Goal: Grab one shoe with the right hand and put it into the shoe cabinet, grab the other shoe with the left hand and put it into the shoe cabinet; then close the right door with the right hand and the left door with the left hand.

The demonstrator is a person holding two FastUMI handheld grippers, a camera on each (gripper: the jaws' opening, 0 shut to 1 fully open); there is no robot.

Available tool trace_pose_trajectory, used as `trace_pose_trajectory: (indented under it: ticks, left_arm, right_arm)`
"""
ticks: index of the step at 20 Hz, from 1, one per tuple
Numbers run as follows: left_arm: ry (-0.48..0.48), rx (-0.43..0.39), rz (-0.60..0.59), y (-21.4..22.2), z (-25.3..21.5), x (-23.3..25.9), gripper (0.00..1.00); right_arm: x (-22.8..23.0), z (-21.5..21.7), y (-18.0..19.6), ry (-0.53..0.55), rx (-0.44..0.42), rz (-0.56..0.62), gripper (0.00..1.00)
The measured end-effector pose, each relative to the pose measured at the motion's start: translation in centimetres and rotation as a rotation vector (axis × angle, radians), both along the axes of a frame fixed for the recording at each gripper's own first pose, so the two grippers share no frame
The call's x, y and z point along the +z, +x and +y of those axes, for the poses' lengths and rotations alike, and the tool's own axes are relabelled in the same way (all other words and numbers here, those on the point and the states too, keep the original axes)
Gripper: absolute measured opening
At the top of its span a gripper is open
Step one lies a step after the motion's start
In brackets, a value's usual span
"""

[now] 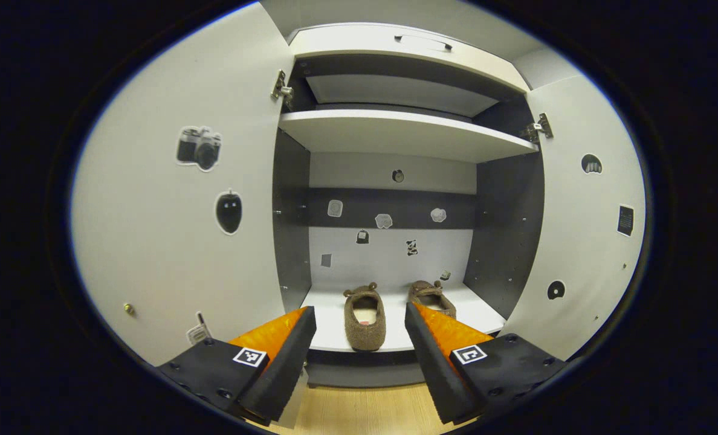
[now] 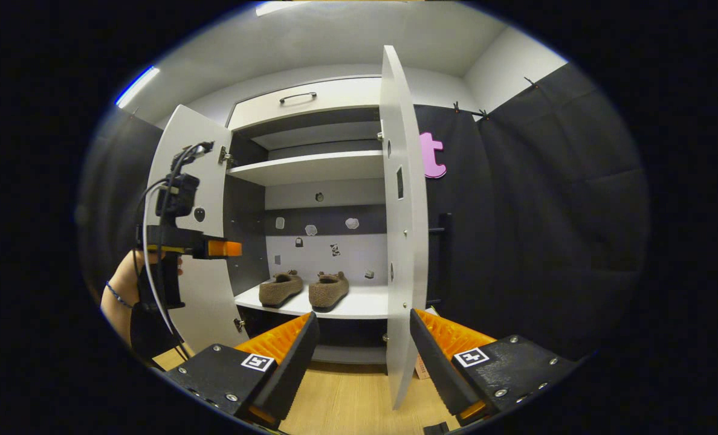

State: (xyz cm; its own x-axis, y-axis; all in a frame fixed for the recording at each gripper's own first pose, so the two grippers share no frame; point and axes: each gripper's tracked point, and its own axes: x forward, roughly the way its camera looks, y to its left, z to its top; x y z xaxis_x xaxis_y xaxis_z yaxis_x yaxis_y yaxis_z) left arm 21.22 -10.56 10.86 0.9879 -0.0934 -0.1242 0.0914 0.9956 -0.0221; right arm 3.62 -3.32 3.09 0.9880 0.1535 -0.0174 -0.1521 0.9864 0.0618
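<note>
Both slippers sit side by side on the bottom shelf [image 1: 335,329] of the shoe cabinet [image 1: 407,60], straight ahead of the left tool [image 1: 359,344], whose two fingers stand wide apart and hold nothing. One slipper [image 1: 364,318] lies just beyond the gap between those fingers, and the other slipper [image 1: 433,297] is partly hidden behind the finger on the right of that view. The left door [image 1: 177,199] stands open beside the tool on one side and the right door [image 1: 582,223] on the other. In the right gripper view, the right tool [image 2: 362,344] is also spread wide and empty, with the right door's edge [image 2: 402,229] standing upright just ahead between its fingers. The left tool [image 2: 223,248], held by a hand [image 2: 126,281], hangs off to the far left, in front of the left door [image 2: 190,181].
</note>
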Motion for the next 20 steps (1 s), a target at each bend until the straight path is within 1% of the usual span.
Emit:
trace_pose_trajectory:
  ticks: [4,8,11,16,17,20]
  left_arm:
    - [-0.003,0.045,-0.064,-4.8,1.7,0.9,0.96]
    - [0.022,0.089,-0.098,-8.6,3.6,1.3,0.96]
    - [0.023,0.13,-0.108,-11.0,5.2,1.3,0.96]
    - [0.029,0.176,-0.125,-14.2,7.4,1.8,0.96]
    - [0.03,0.19,-0.124,-14.7,8.0,1.9,0.96]
    - [0.028,0.228,-0.125,-16.2,9.6,2.1,0.96]
  right_arm:
    - [-1.3,-4.7,0.8,-0.062,-0.071,0.002,0.92]
    - [-3.3,-8.5,2.4,-0.072,-0.126,0.039,0.92]
    - [-4.1,-11.0,4.2,-0.073,-0.159,0.042,0.92]
    - [-7.0,-13.6,8.3,-0.003,-0.176,0.083,0.93]
    - [-7.5,-13.9,9.1,-0.002,-0.179,0.084,0.93]
    - [-8.9,-14.0,11.3,-0.056,-0.177,0.079,0.92]
